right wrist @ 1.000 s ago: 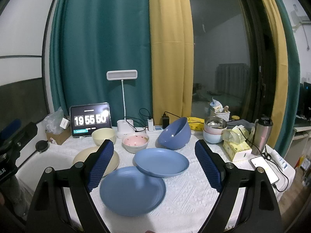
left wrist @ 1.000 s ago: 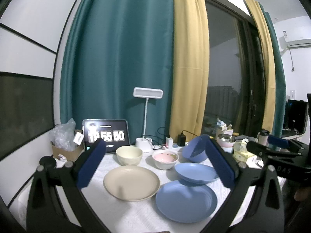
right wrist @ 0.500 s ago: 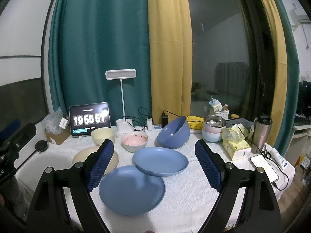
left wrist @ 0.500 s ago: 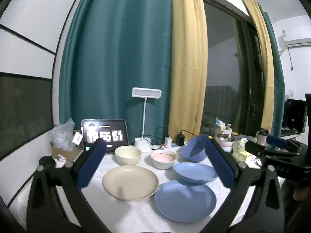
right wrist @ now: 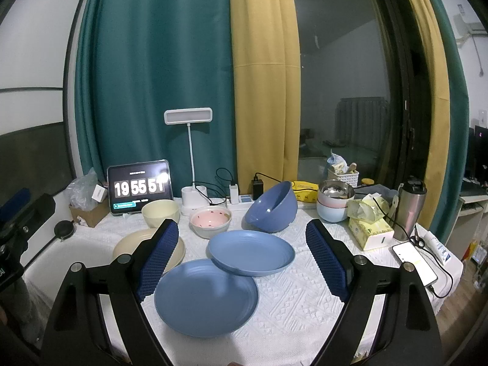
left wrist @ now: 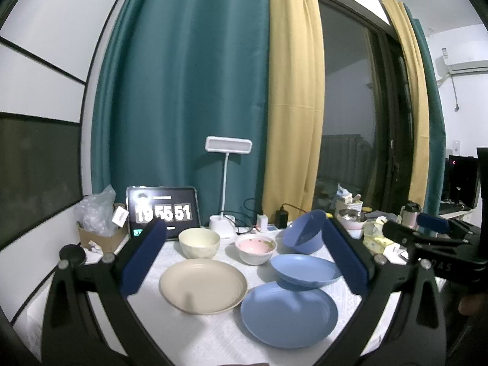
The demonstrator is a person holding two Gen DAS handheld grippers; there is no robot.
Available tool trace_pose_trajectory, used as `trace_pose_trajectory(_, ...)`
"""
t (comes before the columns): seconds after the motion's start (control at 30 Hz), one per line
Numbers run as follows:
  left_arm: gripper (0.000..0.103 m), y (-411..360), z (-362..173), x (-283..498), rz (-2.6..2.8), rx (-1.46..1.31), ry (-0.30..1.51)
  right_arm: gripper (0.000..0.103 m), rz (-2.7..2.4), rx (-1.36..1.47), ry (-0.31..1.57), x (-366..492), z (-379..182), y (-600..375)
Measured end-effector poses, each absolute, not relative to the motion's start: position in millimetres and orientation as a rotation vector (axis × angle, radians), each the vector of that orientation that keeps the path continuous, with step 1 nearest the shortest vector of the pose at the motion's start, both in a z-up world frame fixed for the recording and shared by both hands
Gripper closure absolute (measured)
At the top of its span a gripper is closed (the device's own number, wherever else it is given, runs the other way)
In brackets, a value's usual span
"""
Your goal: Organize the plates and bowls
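On the white tablecloth lie a beige plate [left wrist: 202, 286], a flat blue plate [left wrist: 288, 317] and a second blue plate [left wrist: 305, 271] resting tilted on its far edge. Behind them stand a cream bowl [left wrist: 199, 242], a pink bowl [left wrist: 255, 247] and a tilted blue bowl [left wrist: 303, 235]. My left gripper [left wrist: 244, 262] is open and empty, held above the near table edge. My right gripper [right wrist: 244, 259] is open and empty, above the blue plates [right wrist: 206, 296] [right wrist: 251, 251]. The blue bowl [right wrist: 271, 206], pink bowl [right wrist: 210, 221], cream bowl [right wrist: 160, 212] and beige plate [right wrist: 131, 242] also show there.
A clock tablet [right wrist: 138, 187], desk lamp [right wrist: 190, 158], chargers and a cardboard box [left wrist: 97, 238] line the back. Stacked bowls [right wrist: 334, 204], a tissue box [right wrist: 369, 231], a steel flask [right wrist: 410, 207] and a phone [right wrist: 414, 262] crowd the right side.
Both views have shifted very slightly; the clock went from 19:55:50 to 19:55:51. The dishes have not moved and both grippers stay open.
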State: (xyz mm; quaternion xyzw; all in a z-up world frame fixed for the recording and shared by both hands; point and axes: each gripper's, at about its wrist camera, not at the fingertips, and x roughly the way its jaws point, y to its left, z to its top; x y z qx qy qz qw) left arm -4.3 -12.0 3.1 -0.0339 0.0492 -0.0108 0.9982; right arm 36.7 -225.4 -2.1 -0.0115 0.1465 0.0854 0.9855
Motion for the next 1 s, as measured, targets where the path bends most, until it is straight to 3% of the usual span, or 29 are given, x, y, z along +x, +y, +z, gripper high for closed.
trace_pose_trajectory(0.57,0.001,-8,-11,7,-0.033,-0.077,0.142,0.014,0.167,-0.030,0.331,44,-20,-228)
trace_pose_trajectory(1.0,0.002,-16,-66,70,-0.063,-0.051,0.343,0.014,0.149,-0.036,0.475,98,-63,-230)
